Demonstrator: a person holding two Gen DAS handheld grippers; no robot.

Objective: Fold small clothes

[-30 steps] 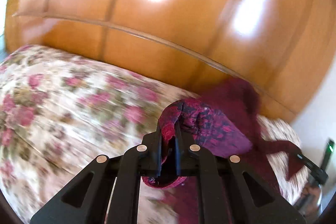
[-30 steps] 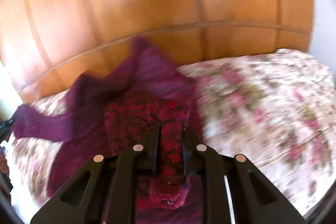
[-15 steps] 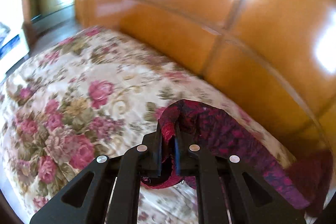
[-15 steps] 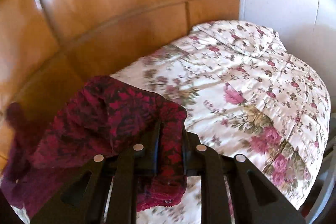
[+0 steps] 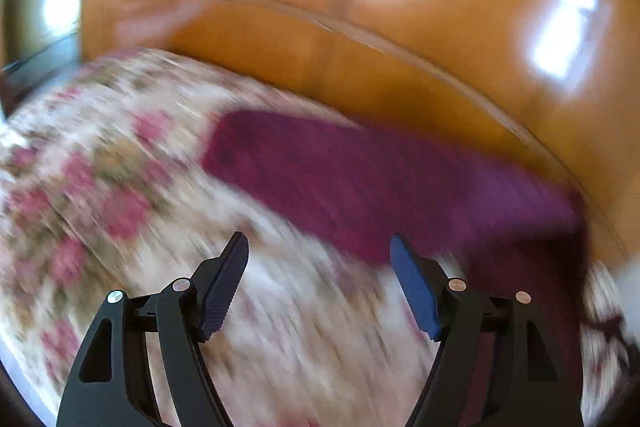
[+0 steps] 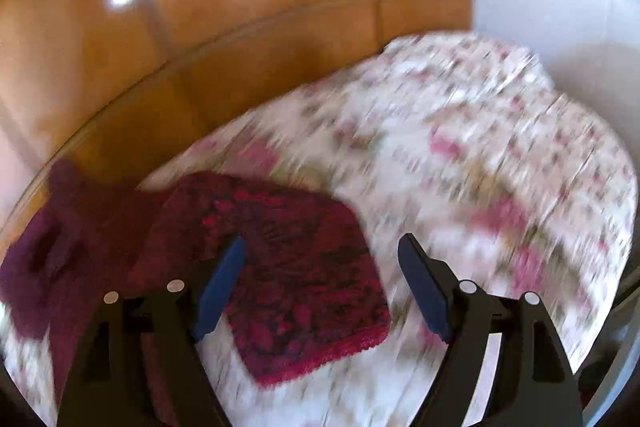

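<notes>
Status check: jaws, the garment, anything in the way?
Left gripper and right gripper: jaws opening, nothing pinched. Maroon garment lying on floral bedspread. Nothing in the way.

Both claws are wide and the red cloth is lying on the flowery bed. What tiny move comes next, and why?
Probably lower the right claw onto the near corner of the red cloth and pinch it. Both it and the left claw are opening with nothing gripped, and the cloth lies loose on the flowery bed cover, so it likely needs another fold.

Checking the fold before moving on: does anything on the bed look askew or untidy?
The dark red garment lies folded on the floral bedspread, but a plain purple part sticks out sideways toward the wooden headboard, unfolded. Blur hides finer detail.
</notes>
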